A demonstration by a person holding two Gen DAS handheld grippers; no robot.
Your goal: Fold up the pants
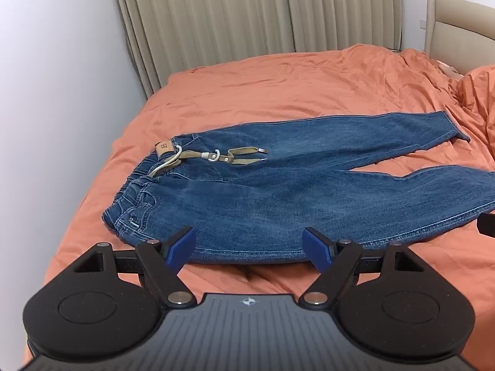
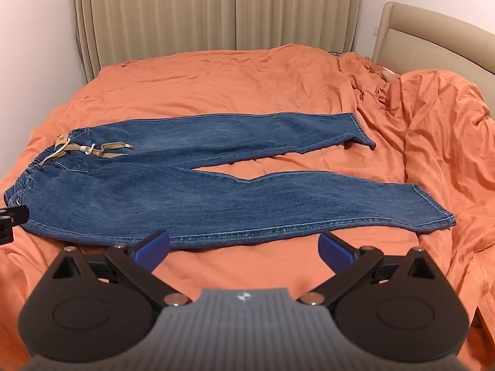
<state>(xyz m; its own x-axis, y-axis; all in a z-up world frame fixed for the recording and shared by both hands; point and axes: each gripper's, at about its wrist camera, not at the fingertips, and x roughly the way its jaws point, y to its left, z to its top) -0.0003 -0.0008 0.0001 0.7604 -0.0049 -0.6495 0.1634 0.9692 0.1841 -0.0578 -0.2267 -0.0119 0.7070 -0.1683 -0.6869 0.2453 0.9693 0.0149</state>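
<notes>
Both my claws spread wide, nothing between the pads. Blue jeans (image 2: pixel 198 191) lie flat on the orange bedsheet (image 2: pixel 216 80), just ahead of my right claw (image 2: pixel 244 249) and left claw (image 1: pixel 249 249). Tan waistband patch (image 1: pixel 163 147) far-left, print unreadable. Rumpled duvet (image 2: pixel 442 142) right, curtains (image 2: pixel 216 9) beyond.

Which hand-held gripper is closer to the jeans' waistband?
Left. The left hand-held gripper hovers open at the jeans' near edge, just beside the waistband. The right hand-held gripper hangs open further along, by the lower leg.
</notes>
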